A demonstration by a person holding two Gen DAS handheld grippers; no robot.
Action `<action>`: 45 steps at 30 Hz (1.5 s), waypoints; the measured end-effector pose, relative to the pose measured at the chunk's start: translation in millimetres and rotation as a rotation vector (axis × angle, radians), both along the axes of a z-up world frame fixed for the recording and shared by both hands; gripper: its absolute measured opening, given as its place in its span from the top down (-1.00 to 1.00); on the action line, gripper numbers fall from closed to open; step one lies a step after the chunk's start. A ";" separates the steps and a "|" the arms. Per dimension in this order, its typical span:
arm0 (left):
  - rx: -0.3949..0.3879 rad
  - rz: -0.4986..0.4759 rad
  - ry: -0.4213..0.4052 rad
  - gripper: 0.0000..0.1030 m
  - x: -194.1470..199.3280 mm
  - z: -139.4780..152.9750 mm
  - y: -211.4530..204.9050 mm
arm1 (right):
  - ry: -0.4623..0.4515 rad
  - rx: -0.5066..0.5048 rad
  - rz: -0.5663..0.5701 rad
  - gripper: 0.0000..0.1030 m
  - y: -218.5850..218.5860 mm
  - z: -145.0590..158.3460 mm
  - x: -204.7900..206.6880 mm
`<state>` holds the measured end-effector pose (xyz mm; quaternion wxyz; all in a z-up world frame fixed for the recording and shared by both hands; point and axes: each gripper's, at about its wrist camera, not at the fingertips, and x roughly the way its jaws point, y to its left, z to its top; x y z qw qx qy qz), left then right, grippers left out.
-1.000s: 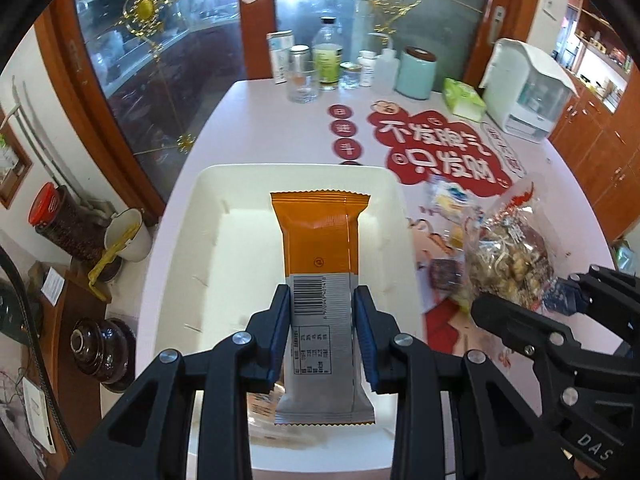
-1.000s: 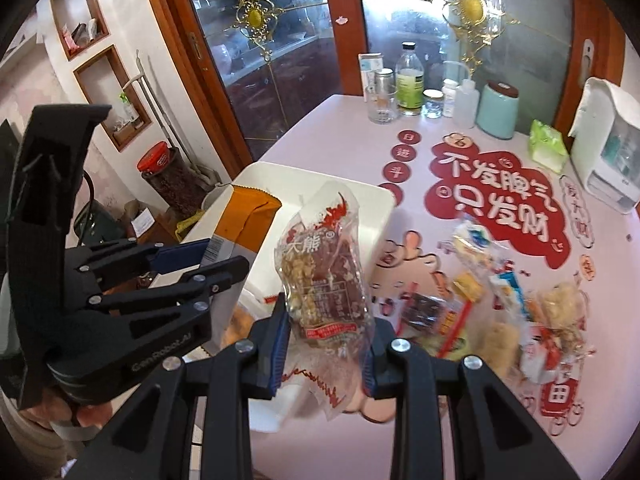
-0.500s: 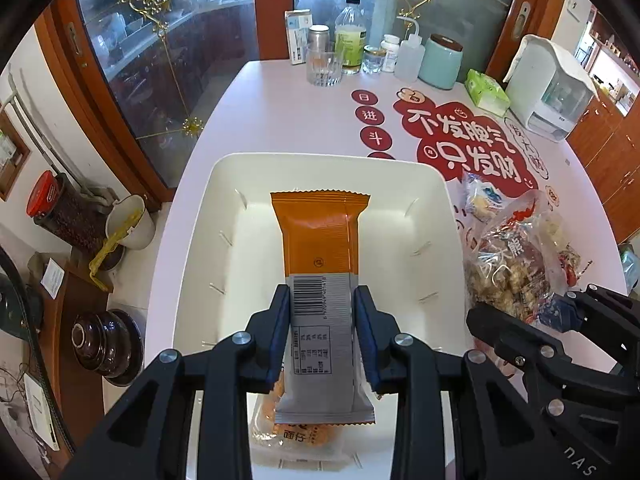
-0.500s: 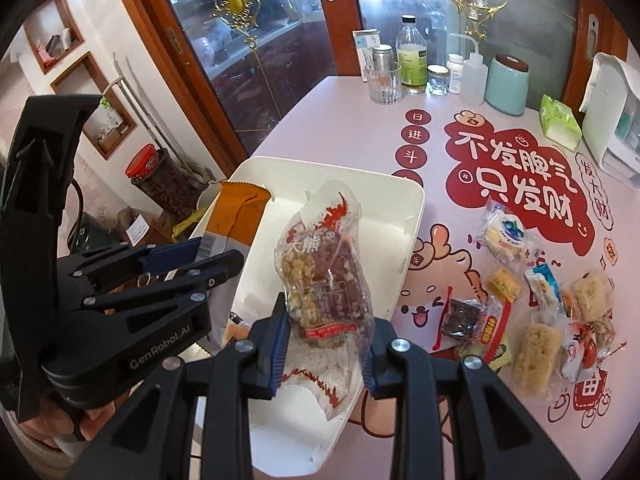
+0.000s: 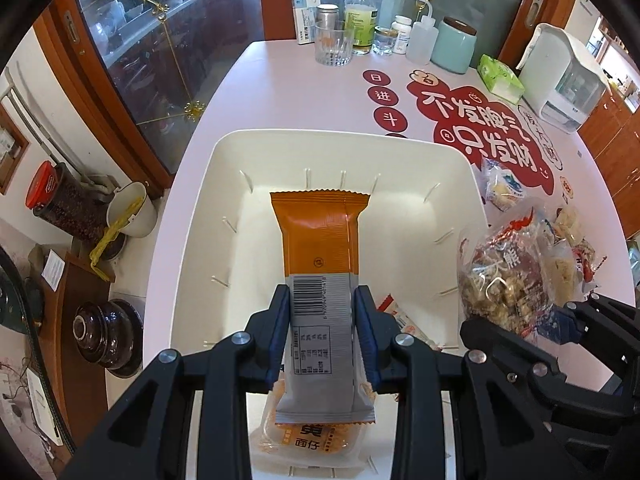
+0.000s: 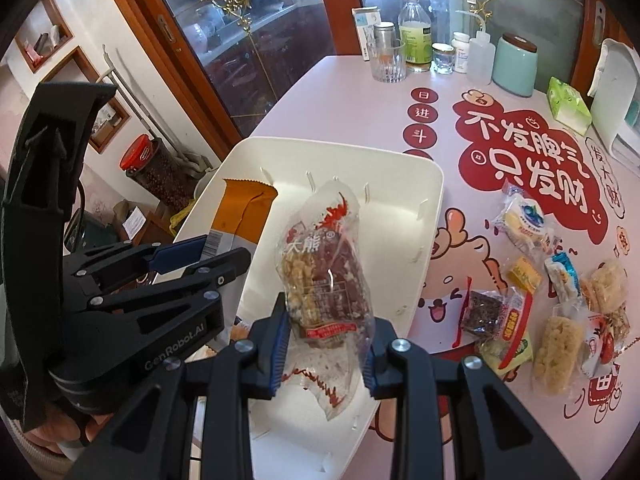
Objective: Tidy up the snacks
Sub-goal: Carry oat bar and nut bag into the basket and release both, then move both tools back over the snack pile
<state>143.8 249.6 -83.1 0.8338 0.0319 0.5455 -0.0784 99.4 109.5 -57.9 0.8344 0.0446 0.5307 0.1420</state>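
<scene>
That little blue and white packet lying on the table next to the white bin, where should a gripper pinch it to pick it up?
The blue and white packet lies flat and slanted on the table, apart from the other loose snacks. Probably best to come straight down from above and pinch across its narrow width at the middle, since its flat crimped ends would likely slip.

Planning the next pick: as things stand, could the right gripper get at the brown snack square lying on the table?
Probably not yet: the right gripper is shut on the clear nut snack bag. The brown snack square itself lies uncovered beside the white bin.
</scene>
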 end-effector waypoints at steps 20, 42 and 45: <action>0.076 0.057 0.012 -0.70 -10.4 -10.5 9.9 | 0.040 -0.042 -0.001 0.05 1.5 -9.1 -13.6; 0.088 0.031 -0.005 -0.71 -42.3 4.3 -2.2 | -0.010 -0.048 -0.034 0.05 -18.8 10.6 -42.7; 0.087 0.029 -0.009 -0.71 -46.3 7.5 -6.0 | -0.023 -0.046 -0.045 0.05 -25.9 15.0 -47.8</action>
